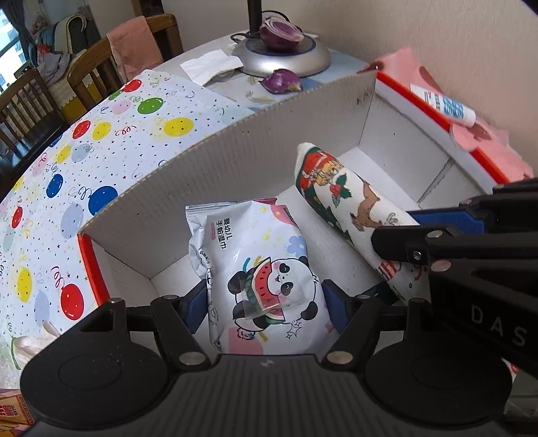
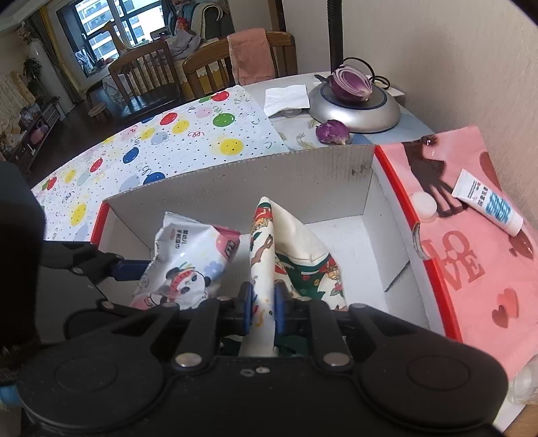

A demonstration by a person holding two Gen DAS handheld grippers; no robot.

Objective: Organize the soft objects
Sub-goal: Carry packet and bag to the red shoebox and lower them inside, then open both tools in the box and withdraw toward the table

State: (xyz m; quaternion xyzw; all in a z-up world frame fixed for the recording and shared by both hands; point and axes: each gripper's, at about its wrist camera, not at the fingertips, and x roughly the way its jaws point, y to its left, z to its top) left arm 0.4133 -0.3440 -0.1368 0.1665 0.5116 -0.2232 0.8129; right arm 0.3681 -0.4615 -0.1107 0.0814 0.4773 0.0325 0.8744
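Placement step: both soft items sit low inside the white cardboard box (image 2: pixel 235 181). Left gripper (image 1: pixel 265 302) fingers clamp the panda wet-wipes pack (image 1: pixel 269 269); right gripper (image 2: pixel 262 299) fingers pinch the Christmas-print cloth (image 2: pixel 265 255) at its two o'clock. Next, I judge, release both.

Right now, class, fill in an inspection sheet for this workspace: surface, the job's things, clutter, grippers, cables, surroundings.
Surface: table under balloon-print paper and pink LOVE-print paper.
Job's things: white corrugated cardboard box with red edges holds a panda-print wet-wipes pack and a rolled Christmas-print cloth, side by side.
Clutter: white-and-blue tube, halved purple onion on a silver lamp base, onion piece, white tissue.
Grippers: left gripper straddles the pack, pads at its sides; right gripper has the cloth between its pads.
Cables: black cord behind the onion.
Surroundings: wooden chairs, window.
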